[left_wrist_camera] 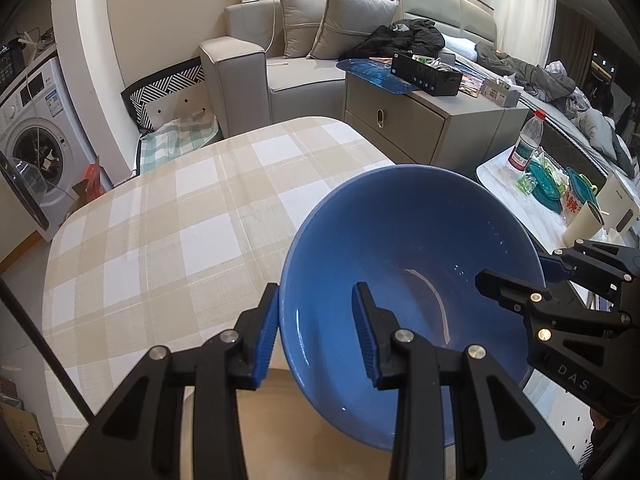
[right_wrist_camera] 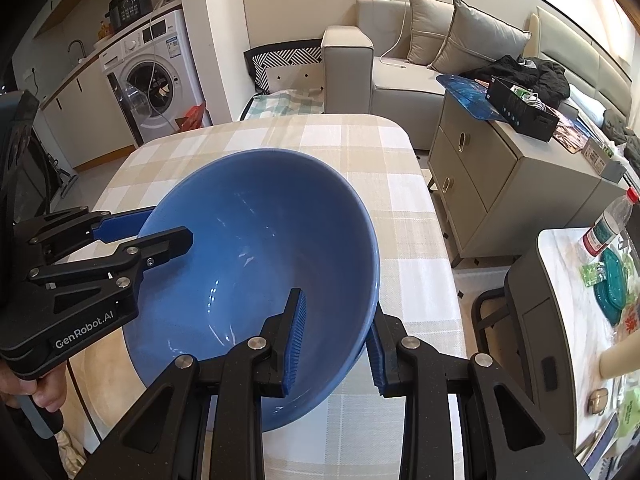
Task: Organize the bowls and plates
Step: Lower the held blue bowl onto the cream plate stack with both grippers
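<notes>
**Blue bowl pinched between two grippers above a checked table**

Blue bowl, glossy and deep, held tilted over the near end of a table covered in a beige-and-white plaid cloth. Gripped at opposite sides of the rim. Left gripper clamped across the bowl's left wall, one blue-padded finger outside, the other inside. Right gripper clamped likewise on the right wall, one pad inside the bowl, its partner outside against the underside. Seen from each wrist, the other gripper reaching in from the side, biting the far rim. Inside of the bowl bare, showing only light reflections. Beyond the table: grey sofa with two cushions, a grey bedside cabinet, a washing machine to the left, a water bottle on a small side table to the right.
</notes>
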